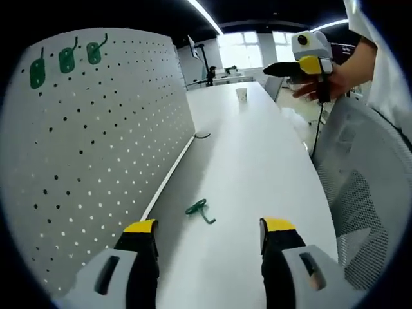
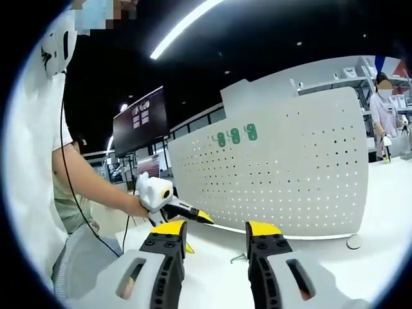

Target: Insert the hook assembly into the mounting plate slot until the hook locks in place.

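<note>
Left gripper view: hook on table, ahead of open tongs.

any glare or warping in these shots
Left gripper view: windows at the far end are blown out white, and the pegboard edge bows from fisheye; the green hook on the table stays sharp. Right gripper view: ceiling light strip glares, room above is dark.
</note>
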Demonstrator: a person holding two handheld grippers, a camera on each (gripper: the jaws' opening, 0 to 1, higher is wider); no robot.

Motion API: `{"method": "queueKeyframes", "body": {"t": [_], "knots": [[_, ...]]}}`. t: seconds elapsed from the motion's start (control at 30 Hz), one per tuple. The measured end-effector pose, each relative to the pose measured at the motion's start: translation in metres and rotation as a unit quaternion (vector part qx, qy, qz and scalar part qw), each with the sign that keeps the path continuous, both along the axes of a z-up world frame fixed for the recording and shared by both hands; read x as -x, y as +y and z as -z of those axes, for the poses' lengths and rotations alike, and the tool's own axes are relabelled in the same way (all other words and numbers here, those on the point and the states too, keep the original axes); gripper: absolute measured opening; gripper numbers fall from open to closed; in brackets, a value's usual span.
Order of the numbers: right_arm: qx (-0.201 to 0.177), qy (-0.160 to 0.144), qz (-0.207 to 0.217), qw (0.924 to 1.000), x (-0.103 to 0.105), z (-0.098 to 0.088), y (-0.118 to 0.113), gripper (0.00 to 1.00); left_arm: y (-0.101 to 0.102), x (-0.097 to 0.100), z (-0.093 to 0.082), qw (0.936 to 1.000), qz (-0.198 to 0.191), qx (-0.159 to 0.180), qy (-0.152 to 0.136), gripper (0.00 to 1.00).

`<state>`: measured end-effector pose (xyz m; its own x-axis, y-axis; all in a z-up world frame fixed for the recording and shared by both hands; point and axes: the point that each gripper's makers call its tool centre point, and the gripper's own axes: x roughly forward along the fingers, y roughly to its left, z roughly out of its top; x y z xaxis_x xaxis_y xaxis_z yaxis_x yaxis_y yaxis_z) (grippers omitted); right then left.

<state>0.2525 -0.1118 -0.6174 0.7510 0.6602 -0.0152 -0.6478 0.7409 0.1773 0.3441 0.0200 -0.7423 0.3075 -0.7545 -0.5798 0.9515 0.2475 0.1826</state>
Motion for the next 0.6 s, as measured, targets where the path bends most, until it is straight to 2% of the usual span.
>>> {"method": "queueKeyframes", "body": {"t": [0.2,0.3,0.37,0.6], "knots": [[-0.002,0.002,0.001,1.0000,0.000,0.000,-0.001,0.34,-0.005,-0.009,0.013,0.9996,0.019,-0.022,0.005,0.64],[0.002,0.011,-0.006,0.9999,0.002,0.005,0.002,0.33,-0.012,-0.012,0.019,0.9986,0.042,-0.033,-0.003,0.64],[0.005,0.013,-0.012,0.9998,0.003,0.006,0.005,0.31,-0.018,-0.014,0.023,0.9961,0.072,-0.048,-0.014,0.62],[0.008,0.021,-0.015,0.9996,0.004,0.009,0.005,0.30,-0.024,-0.027,0.038,0.9918,0.103,-0.076,-0.008,0.58]]}}
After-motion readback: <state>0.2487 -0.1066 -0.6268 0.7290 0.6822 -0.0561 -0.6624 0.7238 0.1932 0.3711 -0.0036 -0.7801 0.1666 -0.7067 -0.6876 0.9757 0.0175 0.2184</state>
